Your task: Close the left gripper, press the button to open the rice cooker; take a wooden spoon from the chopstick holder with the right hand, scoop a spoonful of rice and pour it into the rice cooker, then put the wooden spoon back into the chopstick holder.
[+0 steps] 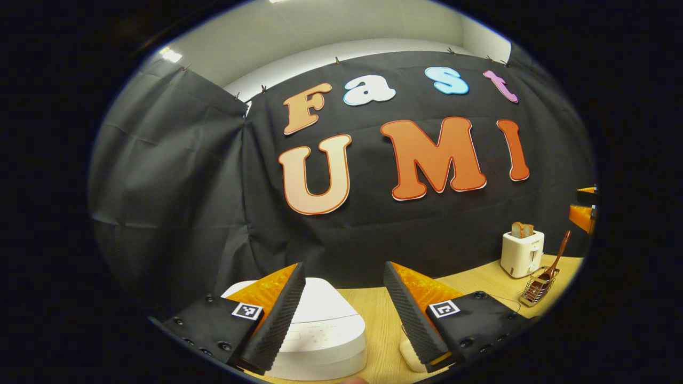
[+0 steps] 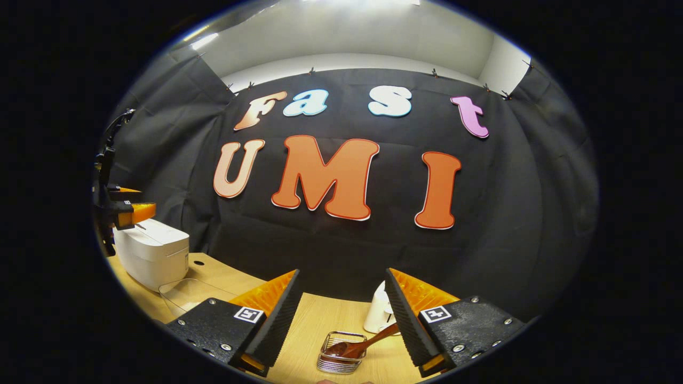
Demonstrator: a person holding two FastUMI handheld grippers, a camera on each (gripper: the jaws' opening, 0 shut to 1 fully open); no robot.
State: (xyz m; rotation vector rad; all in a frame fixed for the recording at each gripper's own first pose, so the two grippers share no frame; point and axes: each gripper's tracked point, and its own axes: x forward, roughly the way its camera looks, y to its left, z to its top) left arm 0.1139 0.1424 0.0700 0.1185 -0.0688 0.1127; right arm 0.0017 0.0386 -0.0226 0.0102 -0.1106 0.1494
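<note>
We judged the task barely begun. Our left gripper (image 1: 344,314) hung with its jaws apart above the white rice cooker (image 1: 325,330), whose lid was down. Our right gripper (image 2: 341,320) was likewise spread wide and empty over the chopstick holder (image 2: 341,354) on the counter (image 2: 315,320), the wooden spoon (image 2: 360,346) resting inside it. Every step remained.
</note>
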